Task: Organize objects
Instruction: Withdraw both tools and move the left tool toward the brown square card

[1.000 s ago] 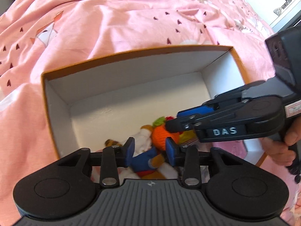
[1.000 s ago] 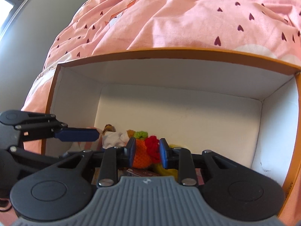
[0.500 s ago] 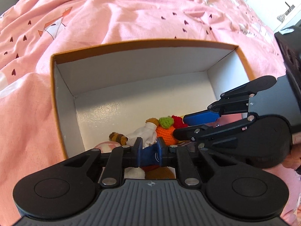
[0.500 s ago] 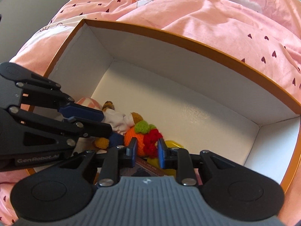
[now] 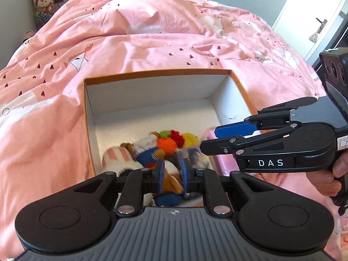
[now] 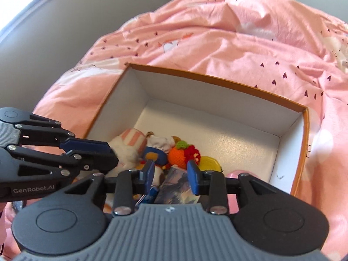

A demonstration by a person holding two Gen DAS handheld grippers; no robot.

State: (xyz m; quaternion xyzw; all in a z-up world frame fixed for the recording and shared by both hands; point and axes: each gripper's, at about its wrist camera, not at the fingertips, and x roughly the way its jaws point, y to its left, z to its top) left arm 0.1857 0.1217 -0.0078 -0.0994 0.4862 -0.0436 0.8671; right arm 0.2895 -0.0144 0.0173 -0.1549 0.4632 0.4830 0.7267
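The soft toys you are sorting lie bunched in the near left corner of the box (image 5: 156, 74): an orange knitted toy (image 5: 167, 144) in the middle of the heap, a pink-and-white striped plush (image 5: 115, 155) against the box's left wall, and a yellow toy (image 5: 189, 138) on the side towards the box's right wall. The far half of the box floor is bare white.

Your left gripper (image 5: 173, 176) sits over the near edge of the box. Its jaws have just been closing, and a brown and white soft toy (image 5: 170, 181) now fills the gap between the blue pads, so it is clamped on that toy.

Your right gripper (image 6: 171, 171) hangs over the same near corner, just right of the left one. Its jaws have just been opening. A dark picture card (image 6: 176, 184) lies between them, clear of the pad on the box's left-wall side, so the jaws stand apart without a grip. Your right hand (image 5: 330, 174) holds its handle outside the box's right wall.

The box rests on a pink bedcover (image 5: 152, 43) printed with small dark hearts, which surrounds it on every side. Beyond the box's far right corner stands a white door (image 5: 315, 21).
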